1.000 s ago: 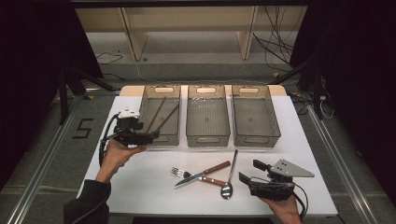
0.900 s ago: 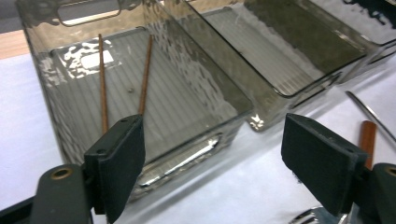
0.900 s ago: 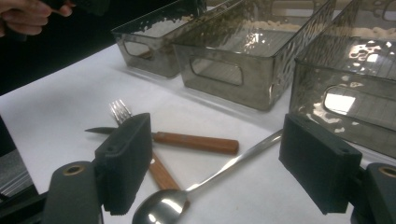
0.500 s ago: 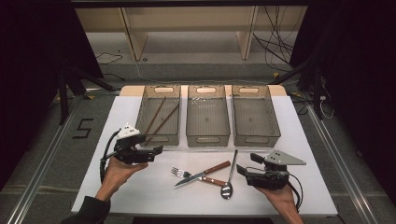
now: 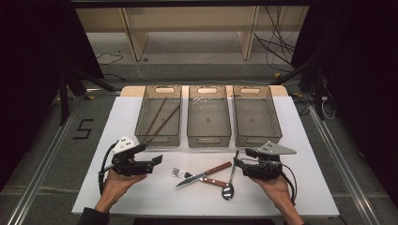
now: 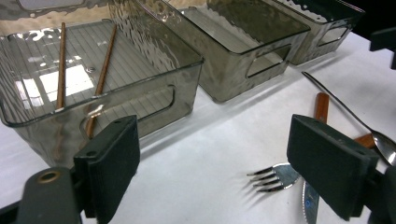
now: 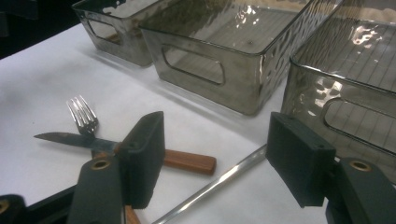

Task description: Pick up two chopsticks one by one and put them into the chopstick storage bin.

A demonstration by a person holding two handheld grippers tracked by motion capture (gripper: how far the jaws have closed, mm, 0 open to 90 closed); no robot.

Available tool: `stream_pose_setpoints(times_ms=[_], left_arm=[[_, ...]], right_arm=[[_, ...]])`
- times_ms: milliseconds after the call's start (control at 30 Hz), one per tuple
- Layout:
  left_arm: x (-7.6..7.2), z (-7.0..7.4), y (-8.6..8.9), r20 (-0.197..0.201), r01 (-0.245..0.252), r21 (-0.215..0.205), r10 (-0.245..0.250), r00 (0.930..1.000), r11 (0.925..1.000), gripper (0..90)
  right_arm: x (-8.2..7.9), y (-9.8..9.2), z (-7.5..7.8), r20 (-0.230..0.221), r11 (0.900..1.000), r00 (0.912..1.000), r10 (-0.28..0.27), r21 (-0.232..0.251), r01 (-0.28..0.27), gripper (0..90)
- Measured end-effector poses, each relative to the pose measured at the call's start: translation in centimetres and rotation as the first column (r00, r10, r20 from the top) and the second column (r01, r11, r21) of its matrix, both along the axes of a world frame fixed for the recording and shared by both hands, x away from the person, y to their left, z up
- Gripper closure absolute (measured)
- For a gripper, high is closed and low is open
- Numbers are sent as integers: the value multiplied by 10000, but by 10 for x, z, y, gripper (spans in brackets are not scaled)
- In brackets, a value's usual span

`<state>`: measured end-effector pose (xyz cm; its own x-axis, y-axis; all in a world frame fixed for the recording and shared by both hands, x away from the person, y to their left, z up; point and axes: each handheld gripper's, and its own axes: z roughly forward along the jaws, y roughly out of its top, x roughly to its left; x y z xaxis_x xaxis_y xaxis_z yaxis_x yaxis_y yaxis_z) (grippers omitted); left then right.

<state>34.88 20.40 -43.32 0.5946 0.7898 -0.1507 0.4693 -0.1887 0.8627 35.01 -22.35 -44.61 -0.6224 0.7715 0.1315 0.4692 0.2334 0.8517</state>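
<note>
**Cutlery between two open grippers**

The spoon (image 5: 229, 180), knife (image 5: 202, 174) and fork (image 5: 197, 176) lie crossed on the white table (image 5: 305, 187), between the two grippers and in front of both.

The right gripper (image 5: 237, 162) hovers low over the table with its jaws apart and nothing pressed between the pads; they have just been closing. In the right gripper view the spoon's shiny handle (image 7: 219, 182) runs across the gap between the jaws, and the knife's wooden handle (image 7: 189, 162) pokes out just beside one jaw, with the blade and the fork's tines beyond it. The right hand (image 5: 277, 190) holds the gripper from below.

The left gripper (image 5: 157, 160) points toward the cutlery, jaws wide and empty; they have just been opening. In the left gripper view the fork's tines (image 6: 268, 178) lie on the table between the jaws, near one of them, not touched. The left hand (image 5: 117, 183) grips it from behind.

Beyond both grippers stand three clear bins in a row. The left bin (image 5: 159, 138) holds two chopsticks (image 5: 162, 123); the middle bin (image 5: 209, 136) and right bin (image 5: 256, 138) have nothing visible inside.
</note>
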Motion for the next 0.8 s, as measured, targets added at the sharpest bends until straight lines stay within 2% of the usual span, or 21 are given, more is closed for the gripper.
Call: stream_pose_setpoints(times_ms=[467, 800], left_arm=[[-15, -9, 4, 82, -36, 170, 35, 10000, 9998, 160], [-19, -11, 4, 184, 9, 199, -13, 9998, 9998, 160]], right_arm=[[20, -1, -2, -409, 9995, 9991, -121, -302, 108, 521], [29, 0, -6, -462, 9974, 9984, -337, -648, 307, 751]])
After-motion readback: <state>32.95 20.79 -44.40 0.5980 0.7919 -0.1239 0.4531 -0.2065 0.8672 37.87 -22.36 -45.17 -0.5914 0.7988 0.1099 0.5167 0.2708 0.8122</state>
